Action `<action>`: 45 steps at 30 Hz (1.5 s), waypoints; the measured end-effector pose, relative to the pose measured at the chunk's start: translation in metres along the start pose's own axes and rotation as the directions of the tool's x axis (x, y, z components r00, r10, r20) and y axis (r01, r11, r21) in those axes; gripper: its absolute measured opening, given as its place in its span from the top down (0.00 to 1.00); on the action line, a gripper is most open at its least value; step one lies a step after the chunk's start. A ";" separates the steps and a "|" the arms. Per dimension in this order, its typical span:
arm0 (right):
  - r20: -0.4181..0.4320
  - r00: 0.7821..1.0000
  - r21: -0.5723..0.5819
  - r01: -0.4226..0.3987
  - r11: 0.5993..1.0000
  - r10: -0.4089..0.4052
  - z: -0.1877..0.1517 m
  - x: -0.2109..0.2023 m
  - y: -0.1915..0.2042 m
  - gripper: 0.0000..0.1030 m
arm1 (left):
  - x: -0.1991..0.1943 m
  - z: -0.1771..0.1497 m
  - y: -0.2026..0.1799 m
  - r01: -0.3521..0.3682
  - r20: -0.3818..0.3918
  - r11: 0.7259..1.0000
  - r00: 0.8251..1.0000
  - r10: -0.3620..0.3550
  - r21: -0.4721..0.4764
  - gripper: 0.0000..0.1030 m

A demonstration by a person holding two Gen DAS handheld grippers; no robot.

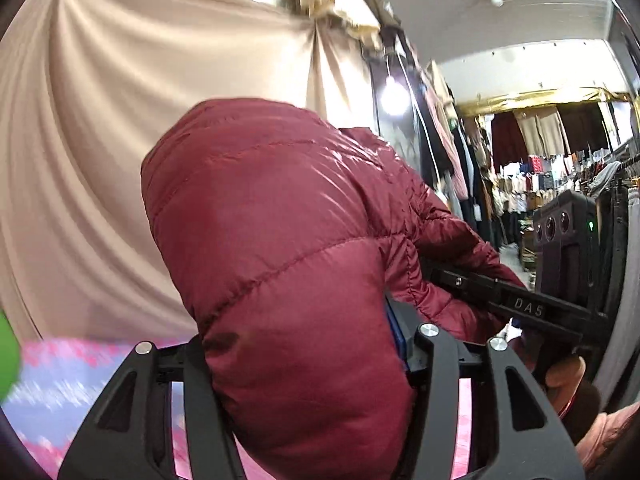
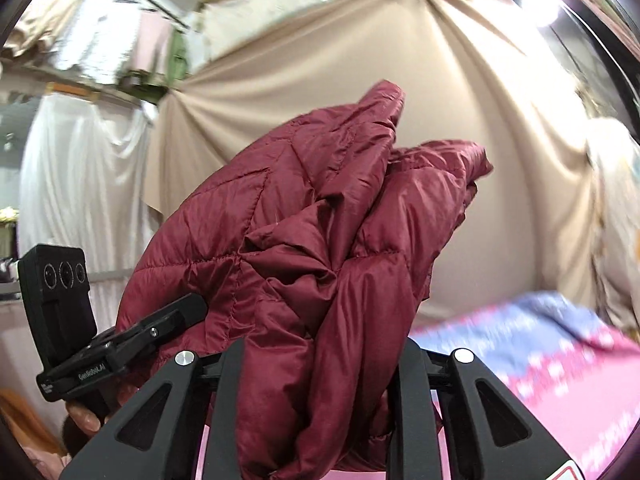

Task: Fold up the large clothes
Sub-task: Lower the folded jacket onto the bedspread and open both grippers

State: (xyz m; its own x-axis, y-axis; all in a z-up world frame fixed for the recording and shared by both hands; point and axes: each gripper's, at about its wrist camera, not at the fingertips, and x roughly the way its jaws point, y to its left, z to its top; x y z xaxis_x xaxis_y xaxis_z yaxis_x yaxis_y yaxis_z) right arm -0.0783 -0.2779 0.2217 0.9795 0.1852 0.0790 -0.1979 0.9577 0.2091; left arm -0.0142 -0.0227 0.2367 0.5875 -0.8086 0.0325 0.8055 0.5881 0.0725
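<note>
A dark red quilted puffer jacket [image 1: 280, 248] fills the middle of the left wrist view, bunched and lifted off the surface. My left gripper [image 1: 308, 364] is shut on a thick fold of it. In the right wrist view the same jacket [image 2: 320, 240] rises in crumpled folds, and my right gripper [image 2: 320, 364] is shut on another bundle of it. The right gripper's body [image 1: 520, 304] shows at the right of the left wrist view, pressed against the jacket. The left gripper's body [image 2: 100, 344] shows at the lower left of the right wrist view.
A pink and blue patterned cloth [image 2: 540, 360] covers the surface below. A beige drape [image 1: 120, 140] hangs behind it, with a white drape [image 2: 80, 180] beside. Racks of hanging clothes [image 1: 540, 168] stand at the far right.
</note>
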 end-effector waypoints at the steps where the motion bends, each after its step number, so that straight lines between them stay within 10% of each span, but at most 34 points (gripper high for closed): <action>1: 0.009 1.000 -0.003 -0.021 1.000 0.021 0.003 0.006 0.005 0.81 | -0.005 0.002 0.008 -0.013 0.016 1.000 1.000 0.013 0.007 0.50; 7: -0.003 0.992 0.027 -0.124 0.992 0.124 -0.006 0.078 0.021 0.79 | -0.009 -0.012 0.071 -0.107 0.010 0.994 0.994 0.107 -0.013 0.48; 14: -0.220 0.963 0.200 -0.111 0.974 0.155 -0.103 0.207 -0.003 0.76 | 0.046 -0.108 0.173 -0.206 -0.205 0.965 0.964 0.171 -0.164 0.47; 18: -0.416 0.900 0.294 -0.002 0.956 0.130 -0.200 0.266 -0.031 0.76 | 0.074 -0.191 0.220 -0.270 -0.373 0.918 0.915 0.151 -0.291 0.47; 22: -0.613 0.779 0.345 0.116 0.932 0.129 -0.295 0.296 -0.051 0.70 | 0.087 -0.285 0.246 -0.362 -0.558 0.846 0.824 0.095 -0.391 0.45; 24: -0.624 0.770 0.365 0.138 0.921 0.133 -0.310 0.288 -0.059 0.59 | 0.077 -0.298 0.246 -0.370 -0.577 0.838 0.813 0.082 -0.402 0.36; 30: -0.656 0.755 0.305 0.231 0.924 0.028 -0.282 0.240 -0.072 0.54 | 0.047 -0.263 0.235 -0.456 -0.617 0.845 0.759 0.207 -0.278 0.17; 34: -0.607 0.787 0.170 0.262 0.950 -0.109 -0.252 0.211 -0.054 0.54 | 0.026 -0.236 0.224 -0.504 -0.616 0.835 0.736 0.281 -0.221 0.15; 36: -0.597 0.797 0.129 0.212 0.969 -0.095 -0.241 0.211 -0.036 0.65 | 0.026 -0.225 0.216 -0.512 -0.615 0.826 0.737 0.280 -0.238 0.15; 39: -0.601 0.794 0.048 0.149 0.988 -0.091 -0.241 0.220 -0.021 0.69 | 0.045 -0.228 0.207 -0.542 -0.681 0.797 0.691 0.242 -0.267 0.14; 42: -0.638 0.765 0.105 0.197 0.975 -0.086 -0.247 0.227 -0.039 0.55 | 0.042 -0.246 0.195 -0.523 -0.706 0.780 0.691 0.152 -0.344 0.08; 45: -0.657 0.752 0.160 0.214 0.964 -0.058 -0.249 0.229 -0.052 0.50 | 0.041 -0.271 0.177 -0.517 -0.766 0.830 0.614 0.190 -0.209 0.09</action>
State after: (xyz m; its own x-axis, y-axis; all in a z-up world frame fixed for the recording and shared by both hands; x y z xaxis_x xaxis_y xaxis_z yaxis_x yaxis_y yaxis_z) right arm 0.1658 -0.2309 -0.0140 0.7723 0.2285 -0.5927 0.0131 0.9271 0.3745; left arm 0.1731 0.0529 -0.0197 0.5730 -0.3719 -0.7303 0.3808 0.9099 -0.1646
